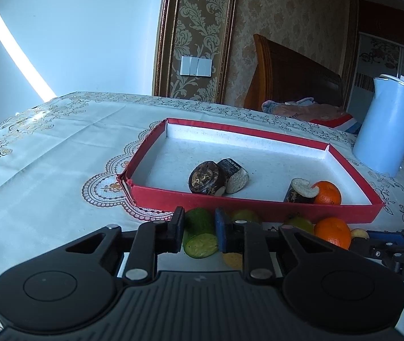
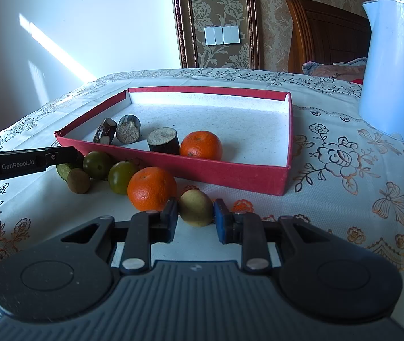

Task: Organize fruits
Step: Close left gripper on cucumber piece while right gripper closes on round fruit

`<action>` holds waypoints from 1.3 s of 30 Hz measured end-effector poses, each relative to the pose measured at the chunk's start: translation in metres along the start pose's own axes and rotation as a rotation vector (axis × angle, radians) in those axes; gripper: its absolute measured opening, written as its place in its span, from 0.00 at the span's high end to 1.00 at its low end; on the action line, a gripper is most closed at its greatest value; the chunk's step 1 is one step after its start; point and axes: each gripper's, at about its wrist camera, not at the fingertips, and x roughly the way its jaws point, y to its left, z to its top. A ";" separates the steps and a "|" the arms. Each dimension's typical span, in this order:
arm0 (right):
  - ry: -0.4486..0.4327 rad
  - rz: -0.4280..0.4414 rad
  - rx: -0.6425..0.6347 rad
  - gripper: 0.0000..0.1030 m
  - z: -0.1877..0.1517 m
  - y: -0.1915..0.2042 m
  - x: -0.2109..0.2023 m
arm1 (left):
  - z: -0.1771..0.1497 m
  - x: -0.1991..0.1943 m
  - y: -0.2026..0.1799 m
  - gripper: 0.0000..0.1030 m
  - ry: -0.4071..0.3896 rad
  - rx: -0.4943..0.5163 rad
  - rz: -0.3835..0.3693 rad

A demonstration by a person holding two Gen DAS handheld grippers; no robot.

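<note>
Surface (image 2: 329, 130) under a white cloth with floral print, sun across the far side. On it, the red tray (image 2: 230, 172), white inside, sits in front of both my jaws. A pale blue kettle (image 2: 392, 65) stands to the tray's right, apart from it.

Inside the tray: one orange (image 2: 201, 145) near the front wall, a dark cut piece (image 2: 163, 140) touching it on its left, and two more dark cut pieces (image 1: 219, 177) leaning together further left (what they are I cannot tell; pale cut faces, dark skin).

Outside the tray, along its front wall, a row of loose fruit: a second orange (image 2: 152, 189), two green round fruits (image 2: 122, 176), a small brown one (image 2: 79, 181).

My left gripper (image 1: 199, 231): jaws closed onto a green cut piece (image 1: 200, 233), cut face toward the camera, pads against both its sides. It is at the left end of the row, just in front of the tray's wall; whether it is off the cloth I cannot tell.

My right gripper (image 2: 196, 217): jaws apart, straddling a small yellow-green fruit (image 2: 196, 207) that lies on the cloth beside the second orange. The left pad looks near or touching it, the right pad likewise; firm grip not confirmed.
</note>
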 end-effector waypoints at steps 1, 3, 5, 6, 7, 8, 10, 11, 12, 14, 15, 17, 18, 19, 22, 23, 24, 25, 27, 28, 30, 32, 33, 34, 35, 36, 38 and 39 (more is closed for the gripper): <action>0.000 0.000 0.000 0.75 0.000 0.000 0.000 | 0.000 0.000 0.000 0.78 0.001 0.002 0.000; 0.000 0.000 0.000 0.75 0.000 0.000 0.000 | 0.000 -0.001 -0.001 0.78 0.002 0.007 0.003; 0.000 0.000 0.000 0.75 0.000 0.000 0.000 | -0.002 -0.003 -0.003 0.78 0.001 0.015 0.006; 0.000 0.000 0.000 0.75 0.000 0.000 0.000 | -0.002 -0.003 -0.003 0.78 0.001 0.016 0.006; 0.000 0.000 0.000 0.75 0.000 0.000 0.000 | -0.002 -0.003 -0.003 0.78 0.005 0.015 0.010; 0.000 0.001 0.000 0.75 0.000 0.000 0.000 | -0.002 -0.002 -0.002 0.77 0.018 0.009 0.015; 0.002 0.004 0.002 0.75 0.000 0.000 0.000 | -0.005 -0.004 -0.001 0.73 0.038 -0.008 -0.003; 0.002 0.004 0.003 0.75 0.000 0.000 0.000 | -0.006 -0.006 -0.001 0.73 0.041 -0.003 -0.001; 0.002 0.005 0.004 0.75 0.000 0.000 0.000 | -0.007 -0.010 -0.001 0.71 0.035 0.001 0.009; 0.003 0.006 0.004 0.75 0.000 0.000 0.000 | -0.009 -0.013 0.000 0.63 0.036 0.008 0.026; 0.003 0.007 0.004 0.75 0.000 0.000 0.000 | -0.010 -0.014 0.000 0.57 0.035 0.014 0.038; 0.003 0.007 0.004 0.75 0.000 0.000 0.000 | -0.010 -0.014 0.003 0.55 0.041 0.005 0.037; 0.003 0.007 0.004 0.75 0.000 0.000 0.000 | -0.009 -0.013 0.003 0.55 0.042 0.006 0.035; 0.003 0.007 0.005 0.75 0.000 0.000 0.000 | -0.008 -0.011 0.002 0.54 0.044 0.011 0.037; 0.005 0.007 0.004 0.75 0.000 0.000 0.000 | -0.005 -0.004 -0.006 0.55 0.049 0.019 0.069; 0.005 0.007 0.005 0.75 0.000 0.000 0.000 | -0.004 -0.002 -0.007 0.55 0.052 0.024 0.079; 0.005 0.007 0.008 0.75 0.000 -0.001 0.000 | -0.002 0.001 -0.006 0.55 0.062 0.009 0.082; 0.005 0.008 0.010 0.75 0.000 -0.001 0.000 | -0.001 0.003 -0.003 0.55 0.070 -0.011 0.077; 0.007 0.011 0.011 0.75 0.000 -0.001 0.000 | -0.001 0.004 0.003 0.55 0.081 -0.050 0.054; 0.007 0.011 0.011 0.75 0.000 -0.001 0.001 | -0.002 0.004 0.004 0.55 0.083 -0.056 0.049; 0.007 0.011 0.011 0.75 0.000 -0.001 0.001 | -0.003 0.003 0.004 0.56 0.081 -0.057 0.041; 0.007 0.011 0.012 0.75 0.000 -0.001 0.001 | -0.004 0.001 0.002 0.56 0.072 -0.052 0.036; 0.008 0.011 0.011 0.75 0.000 -0.001 0.001 | -0.005 0.000 0.001 0.58 0.068 -0.044 0.037; 0.008 0.011 0.011 0.75 0.000 -0.001 0.001 | -0.005 0.000 0.000 0.58 0.066 -0.039 0.036; 0.007 0.011 0.012 0.75 0.000 -0.001 0.001 | -0.005 0.000 -0.001 0.60 0.064 -0.036 0.034; 0.007 0.010 0.012 0.75 0.000 -0.001 0.001 | -0.005 0.001 0.000 0.63 0.065 -0.039 0.027; 0.008 0.011 0.012 0.75 0.000 -0.001 0.001 | -0.005 0.001 0.002 0.67 0.068 -0.049 0.014; 0.008 0.011 0.011 0.75 0.000 -0.001 0.001 | -0.005 0.001 0.002 0.70 0.068 -0.052 0.006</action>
